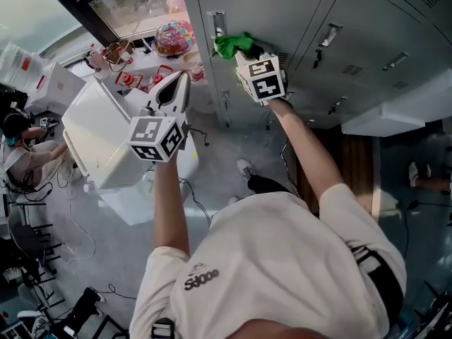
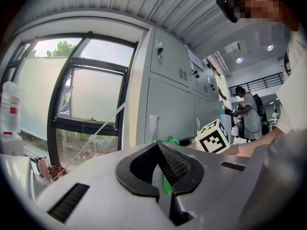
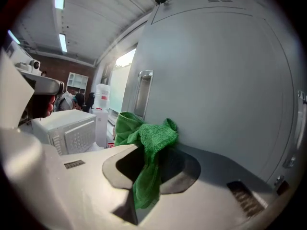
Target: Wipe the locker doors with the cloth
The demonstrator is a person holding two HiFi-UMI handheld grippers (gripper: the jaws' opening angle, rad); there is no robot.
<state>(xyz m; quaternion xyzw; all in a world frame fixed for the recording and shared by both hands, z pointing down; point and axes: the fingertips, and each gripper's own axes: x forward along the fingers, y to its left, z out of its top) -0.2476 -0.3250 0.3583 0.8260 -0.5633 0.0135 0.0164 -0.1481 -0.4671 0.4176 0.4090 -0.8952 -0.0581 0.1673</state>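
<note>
A person presses a crumpled green terry cloth [image 3: 148, 138] against a pale grey metal locker door [image 3: 216, 90], the right tongs [image 3: 146, 166] clamped shut on the cloth's trailing end so that the bunched part sits just ahead of the tips and touches the door. A slim upright metal handle [image 3: 143, 92] stands just to the left of the cloth. The left tongs [image 2: 158, 150] are closed at the tips with nothing held, raised to the left of the right tongs and clear of the lockers. Wiping appears to be under way on this one door. No streak or damp patch shows how much of it has been covered, and the neighbouring grey locker doors [image 1: 367, 27], off to the right of the right tongs, look yet to be reached.
</note>
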